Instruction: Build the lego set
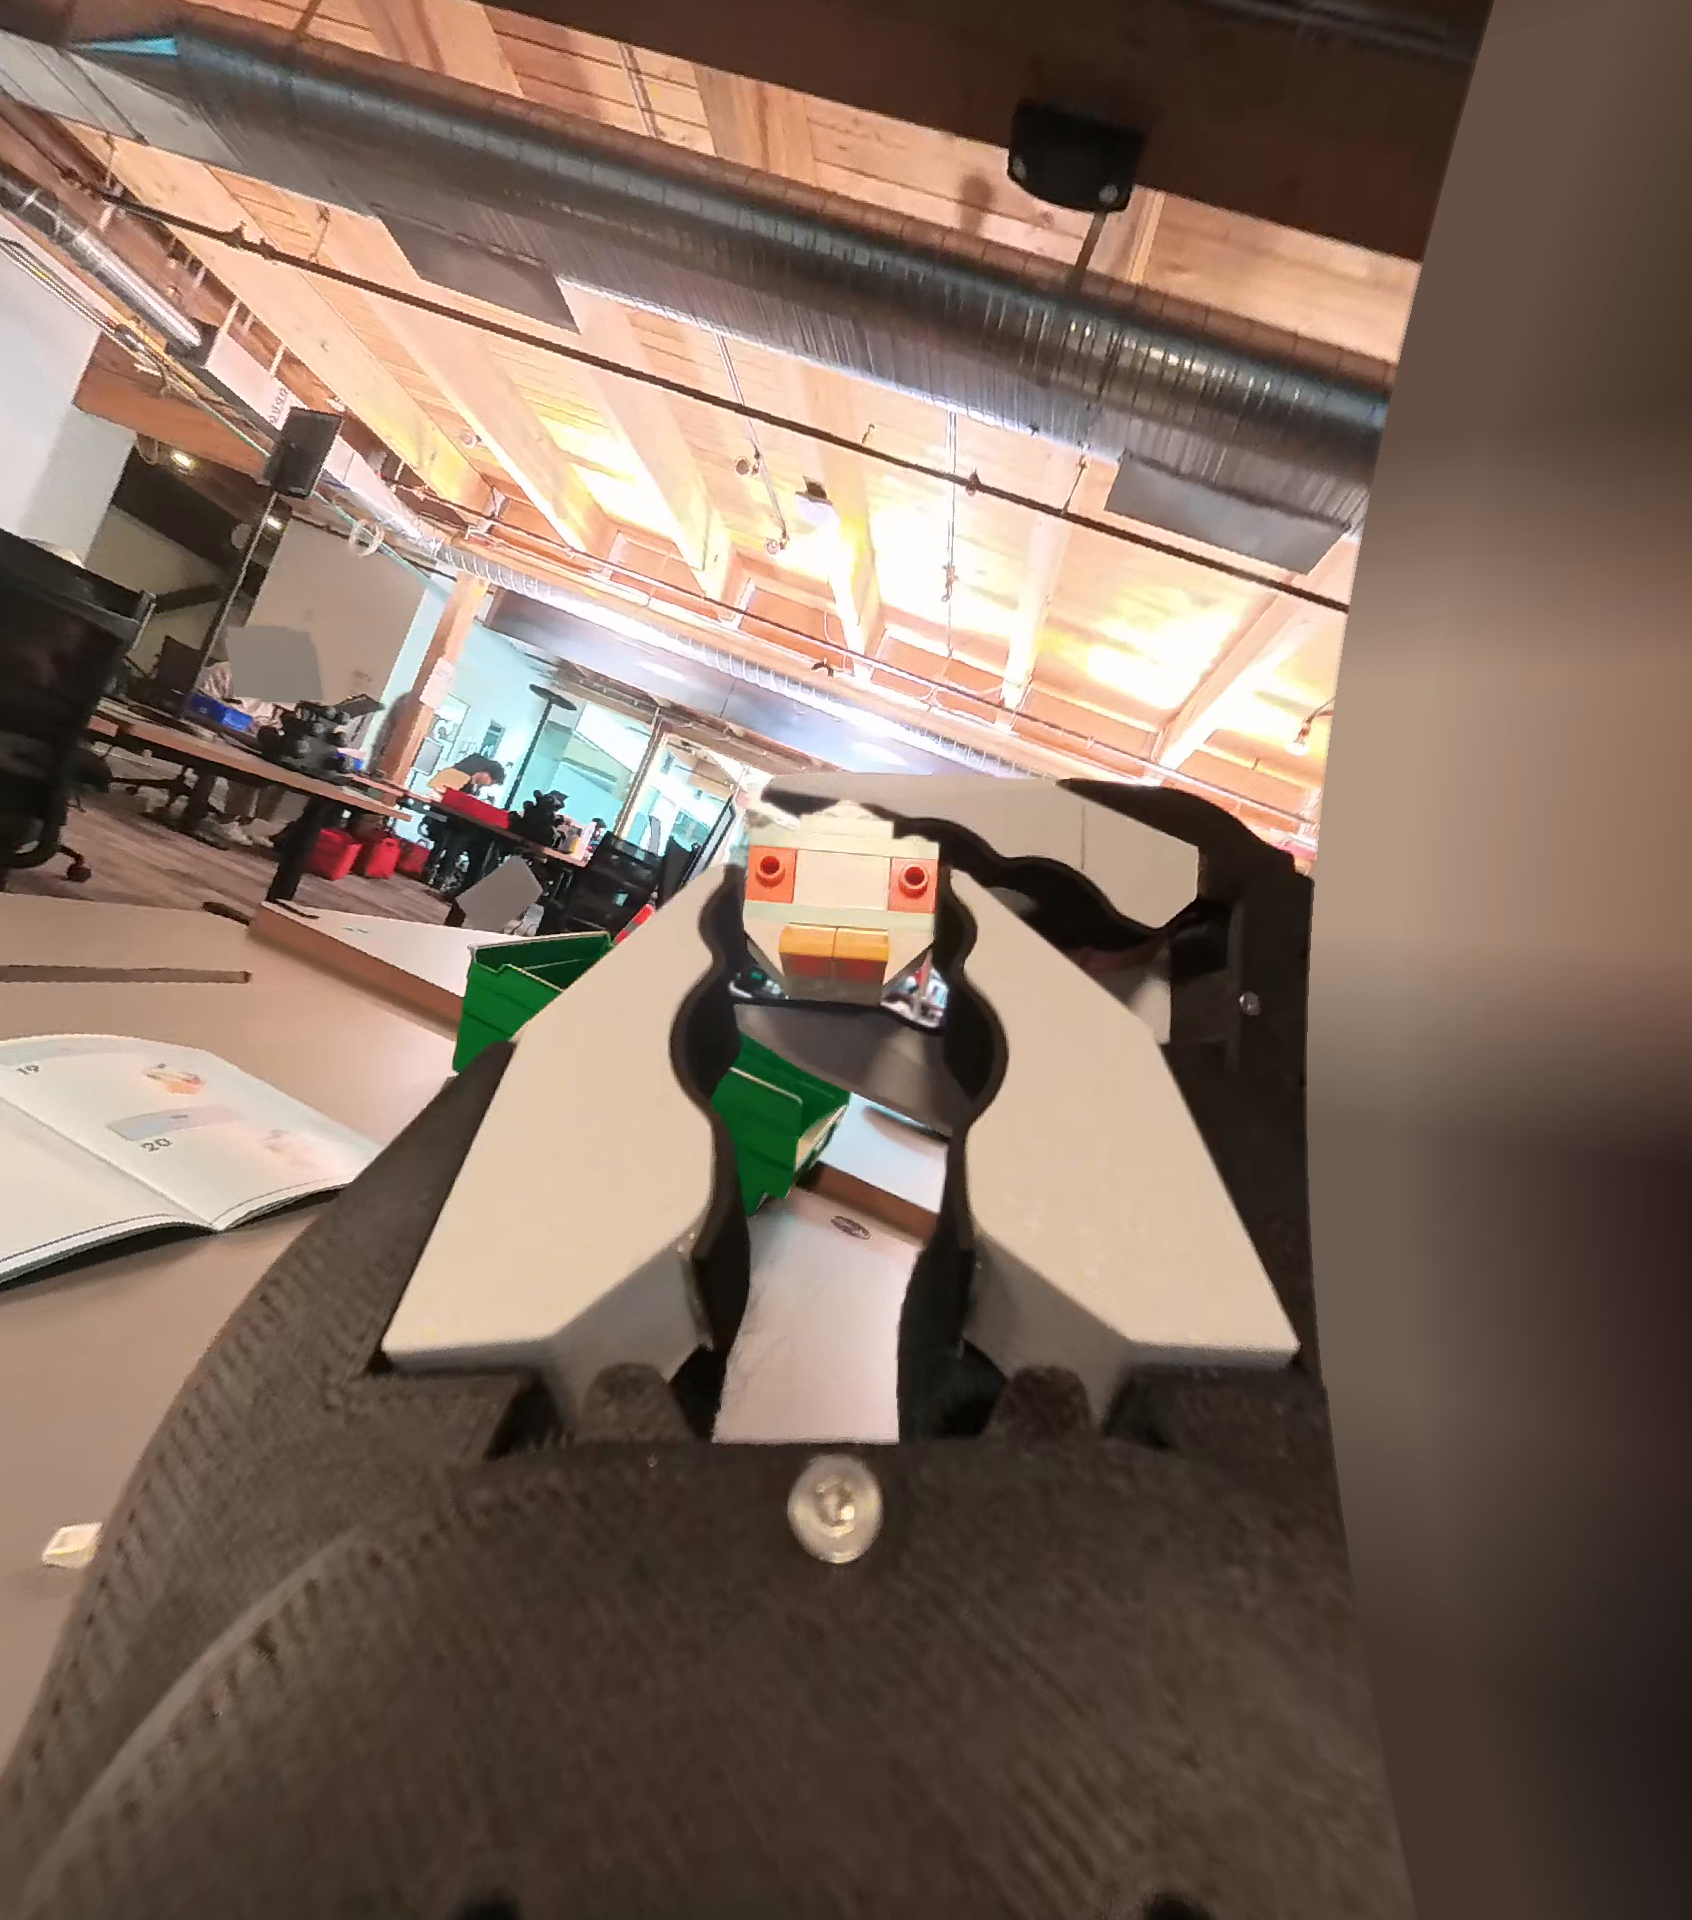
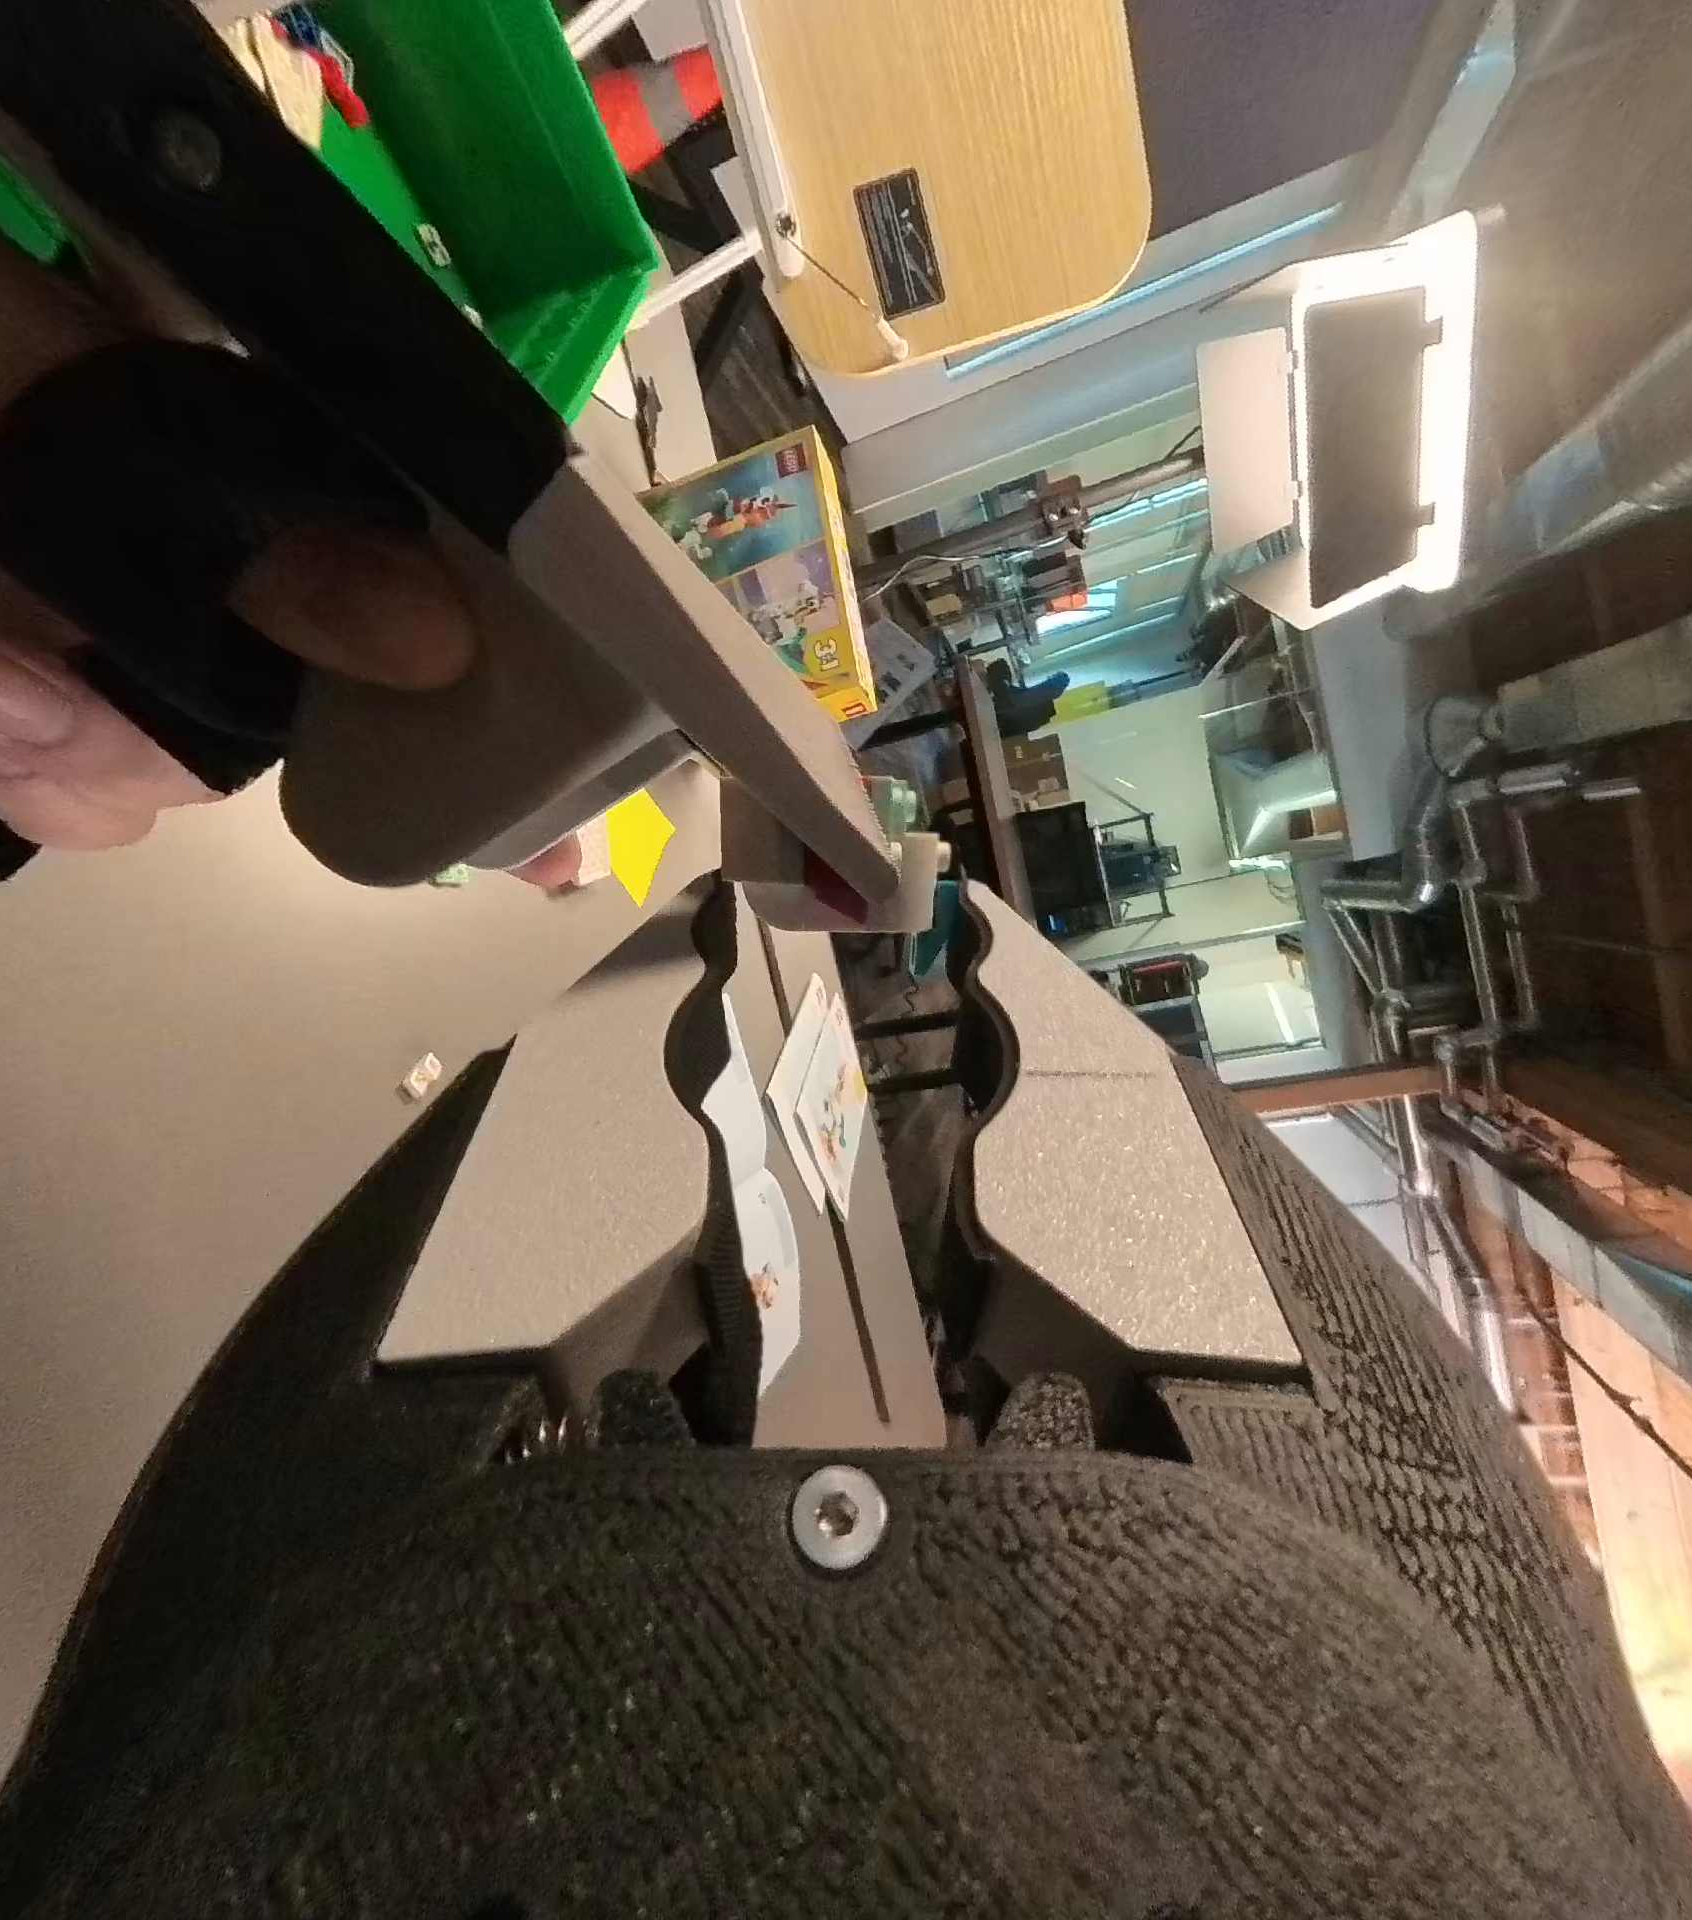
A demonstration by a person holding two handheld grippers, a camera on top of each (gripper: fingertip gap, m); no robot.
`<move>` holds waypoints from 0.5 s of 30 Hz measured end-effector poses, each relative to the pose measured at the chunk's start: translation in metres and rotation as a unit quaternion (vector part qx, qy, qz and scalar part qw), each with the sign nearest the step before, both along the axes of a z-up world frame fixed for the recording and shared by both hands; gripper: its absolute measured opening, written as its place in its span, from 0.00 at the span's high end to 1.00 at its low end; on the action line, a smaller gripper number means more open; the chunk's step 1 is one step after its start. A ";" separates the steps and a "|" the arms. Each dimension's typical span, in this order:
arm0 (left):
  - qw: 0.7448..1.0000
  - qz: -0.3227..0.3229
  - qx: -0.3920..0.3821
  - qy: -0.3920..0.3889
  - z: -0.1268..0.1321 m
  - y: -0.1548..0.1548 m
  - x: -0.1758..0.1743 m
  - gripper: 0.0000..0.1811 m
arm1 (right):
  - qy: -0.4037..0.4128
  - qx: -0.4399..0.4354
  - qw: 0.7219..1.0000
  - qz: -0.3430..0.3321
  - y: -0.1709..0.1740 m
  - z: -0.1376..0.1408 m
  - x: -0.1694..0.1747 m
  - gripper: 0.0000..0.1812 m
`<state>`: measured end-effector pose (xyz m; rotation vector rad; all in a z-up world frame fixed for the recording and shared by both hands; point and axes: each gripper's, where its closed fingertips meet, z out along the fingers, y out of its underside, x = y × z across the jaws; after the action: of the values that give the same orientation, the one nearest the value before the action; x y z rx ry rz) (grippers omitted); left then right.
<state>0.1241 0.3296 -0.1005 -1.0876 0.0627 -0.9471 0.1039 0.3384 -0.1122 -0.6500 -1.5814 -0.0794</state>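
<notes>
A small lego build (image 1: 842, 914), white with two red studs and yellow-orange pieces, hangs in the air between the grey fingertips of my left gripper (image 1: 837, 909), which is shut on it. In the right wrist view the build (image 2: 909, 883) shows white, dark red and pale green, partly hidden by a left gripper finger (image 2: 696, 665) coming in from the upper left. My right gripper (image 2: 842, 899) is rolled on its side and open. Its tips flank the end of the build, with a small gap on one side. It shows beyond the build in the left wrist view (image 1: 1081, 862).
A green bin (image 1: 551, 997) (image 2: 509, 156) stands on the grey table (image 1: 146, 1403). An open instruction booklet (image 1: 94, 1143) (image 2: 821, 1101) lies to the left. A yellow lego box (image 2: 769, 561), a yellow piece (image 2: 639, 842) and a small white piece (image 1: 71, 1543) (image 2: 421, 1073) lie about. A hand (image 2: 42, 727) holds the left gripper.
</notes>
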 end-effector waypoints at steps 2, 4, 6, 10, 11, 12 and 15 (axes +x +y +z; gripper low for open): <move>1.000 -0.003 0.001 0.006 0.000 -0.001 0.001 0.81 | -0.005 0.003 1.000 0.008 -0.001 0.001 0.001 0.79; 1.000 -0.002 0.005 0.017 0.001 -0.002 0.000 0.81 | -0.010 -0.001 1.000 0.015 -0.002 0.001 0.004 0.81; 1.000 -0.006 0.009 0.025 0.003 -0.004 0.001 0.81 | -0.009 -0.010 1.000 0.024 -0.003 0.003 0.005 0.81; 1.000 -0.012 0.010 0.027 0.004 -0.004 0.002 0.81 | -0.012 -0.004 1.000 0.024 -0.003 0.004 0.007 0.81; 1.000 -0.014 0.009 0.027 0.003 -0.004 0.003 0.80 | -0.013 -0.005 1.000 0.024 -0.003 0.003 0.008 0.81; 1.000 -0.015 0.009 0.023 0.003 -0.005 0.003 0.80 | -0.013 -0.006 1.000 0.024 -0.003 0.003 0.008 0.81; 1.000 -0.022 0.008 0.019 0.002 -0.005 0.004 0.80 | -0.020 -0.010 0.999 0.028 -0.004 0.002 0.009 0.82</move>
<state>0.1284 0.3246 -0.0986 -1.0938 0.1249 -0.9652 0.1130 0.3346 -0.1105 -0.6228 -1.6394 -0.0361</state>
